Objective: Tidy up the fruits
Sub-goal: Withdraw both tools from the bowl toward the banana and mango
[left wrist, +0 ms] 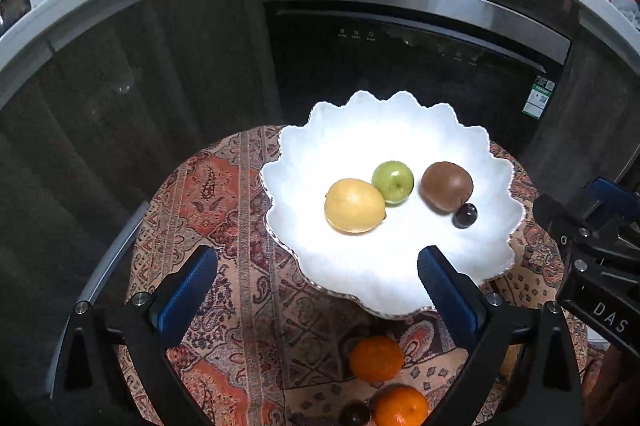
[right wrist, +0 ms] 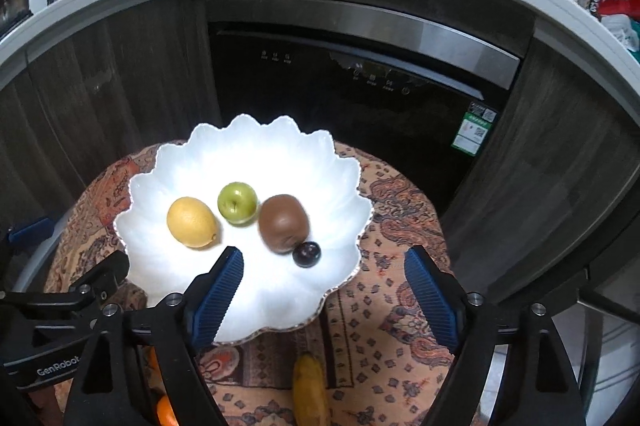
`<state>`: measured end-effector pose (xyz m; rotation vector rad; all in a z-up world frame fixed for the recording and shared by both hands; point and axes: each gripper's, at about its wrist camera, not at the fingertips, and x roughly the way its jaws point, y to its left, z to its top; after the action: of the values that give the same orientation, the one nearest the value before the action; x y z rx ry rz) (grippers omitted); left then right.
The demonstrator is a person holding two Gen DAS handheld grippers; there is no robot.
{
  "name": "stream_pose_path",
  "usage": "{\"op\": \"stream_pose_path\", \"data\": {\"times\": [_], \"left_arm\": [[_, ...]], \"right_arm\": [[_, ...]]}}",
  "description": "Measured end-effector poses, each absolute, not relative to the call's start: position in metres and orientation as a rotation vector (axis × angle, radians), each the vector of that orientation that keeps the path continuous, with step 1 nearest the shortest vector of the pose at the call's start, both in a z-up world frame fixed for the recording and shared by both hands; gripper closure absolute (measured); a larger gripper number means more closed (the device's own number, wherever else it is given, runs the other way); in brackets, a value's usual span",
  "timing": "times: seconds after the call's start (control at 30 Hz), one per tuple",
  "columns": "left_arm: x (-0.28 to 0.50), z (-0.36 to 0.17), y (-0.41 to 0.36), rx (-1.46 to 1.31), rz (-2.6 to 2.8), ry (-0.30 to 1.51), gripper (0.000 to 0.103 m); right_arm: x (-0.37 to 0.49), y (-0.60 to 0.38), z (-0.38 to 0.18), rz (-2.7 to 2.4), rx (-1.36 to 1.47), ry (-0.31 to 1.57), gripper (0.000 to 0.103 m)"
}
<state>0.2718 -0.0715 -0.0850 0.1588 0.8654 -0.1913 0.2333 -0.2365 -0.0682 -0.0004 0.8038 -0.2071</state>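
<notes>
Nearest the cameras, two oranges [left wrist: 377,358] and a dark grape [left wrist: 354,413] wait on the patterned cloth [left wrist: 240,266] below the left gripper [left wrist: 318,286], and a banana [right wrist: 310,386] lies under the right gripper [right wrist: 324,280]. Both grippers hang empty with jaws spread wide, probably ready for another pick. Beyond the fingertips, the white scalloped dish [left wrist: 340,129] already gathers a lemon [left wrist: 354,205], green apple [left wrist: 393,182], kiwi [left wrist: 446,185] and dark plum [left wrist: 465,216].
</notes>
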Motion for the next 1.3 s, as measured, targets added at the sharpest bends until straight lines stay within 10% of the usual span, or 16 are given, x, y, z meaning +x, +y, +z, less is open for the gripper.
{"op": "stream_pose_path", "data": {"times": [1.3], "left_arm": [[0.158, -0.115, -0.075, 0.18, -0.191, 0.903, 0.001]], "right_arm": [[0.121, -0.247, -0.1, -0.236, 0.052, 0.876, 0.019]]}}
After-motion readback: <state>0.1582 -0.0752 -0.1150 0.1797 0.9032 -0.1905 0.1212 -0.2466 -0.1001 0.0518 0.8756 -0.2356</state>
